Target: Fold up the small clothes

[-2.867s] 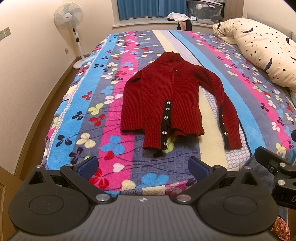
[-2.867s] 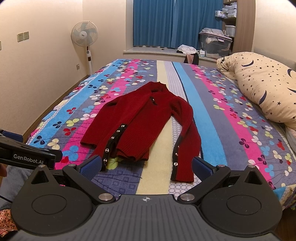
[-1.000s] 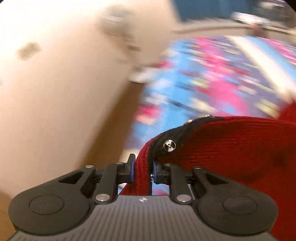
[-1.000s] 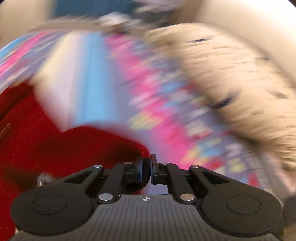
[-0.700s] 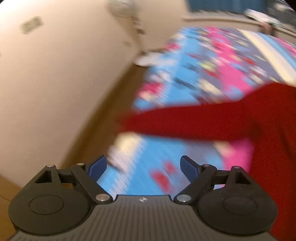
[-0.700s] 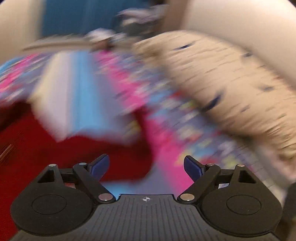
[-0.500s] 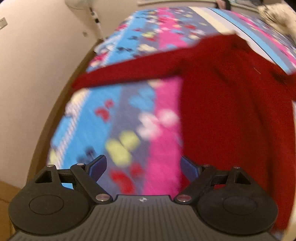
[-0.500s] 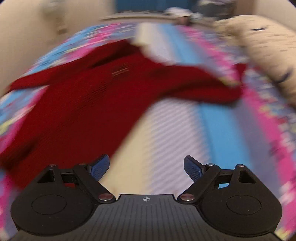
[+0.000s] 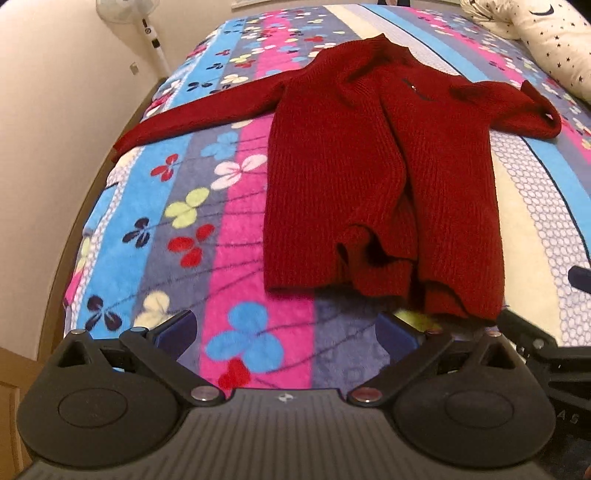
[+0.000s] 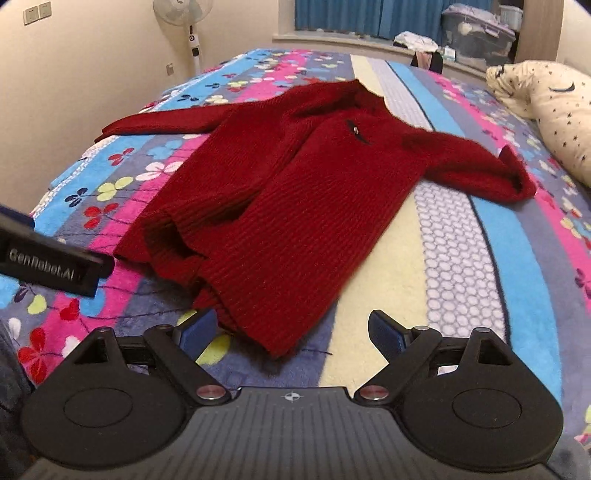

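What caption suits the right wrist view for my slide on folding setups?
Open right tongs hover at the hem of a red knit sweater lying sleeves-out on a striped floral blanket.

Both wrist cams are looking steeply down from the bed's (image 9: 236, 280) foot end, close in. They're sharing the red sweater (image 9: 373, 177) (left cam sitting further left).

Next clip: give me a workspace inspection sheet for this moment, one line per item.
Surface: bed under a striped floral blanket.
Job's things: red cardigan lying flat, both sleeves spread outward, hem rumpled.
Clutter: star-print pillow at the bed's edge.
Grippers: left gripper jaws opening, nothing between them; right gripper open, empty, at the hem.
Cables: nothing seen.
Surroundings: standing fan, blue curtains, storage bins.
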The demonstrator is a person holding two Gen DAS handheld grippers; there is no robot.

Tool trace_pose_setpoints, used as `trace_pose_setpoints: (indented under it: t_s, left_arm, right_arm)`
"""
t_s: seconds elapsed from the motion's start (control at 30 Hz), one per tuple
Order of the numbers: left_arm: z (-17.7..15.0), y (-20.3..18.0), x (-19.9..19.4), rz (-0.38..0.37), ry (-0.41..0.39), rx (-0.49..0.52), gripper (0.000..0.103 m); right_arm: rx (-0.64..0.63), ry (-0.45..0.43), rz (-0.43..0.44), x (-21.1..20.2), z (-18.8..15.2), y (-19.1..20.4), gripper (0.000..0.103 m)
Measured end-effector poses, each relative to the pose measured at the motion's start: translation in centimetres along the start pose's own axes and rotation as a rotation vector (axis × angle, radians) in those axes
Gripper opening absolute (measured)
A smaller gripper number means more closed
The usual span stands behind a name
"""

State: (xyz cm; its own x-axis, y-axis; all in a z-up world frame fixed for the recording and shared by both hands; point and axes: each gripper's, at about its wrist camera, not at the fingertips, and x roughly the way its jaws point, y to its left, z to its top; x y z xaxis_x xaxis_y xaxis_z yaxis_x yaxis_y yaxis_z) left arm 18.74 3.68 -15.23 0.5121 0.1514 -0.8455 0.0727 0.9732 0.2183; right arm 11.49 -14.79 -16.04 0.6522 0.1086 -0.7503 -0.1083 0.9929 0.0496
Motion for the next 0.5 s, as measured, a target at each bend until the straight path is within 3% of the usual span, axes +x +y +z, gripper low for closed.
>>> trace_pose_setpoints:
  t_s: [0.5]
  left_arm:
    - [-0.8,1.5,0.6,-0.025,0.013,-0.035,0.103]
  right_arm:
    - [-0.004,0.018,-0.034,0.6,0.2,1.4,0.09]
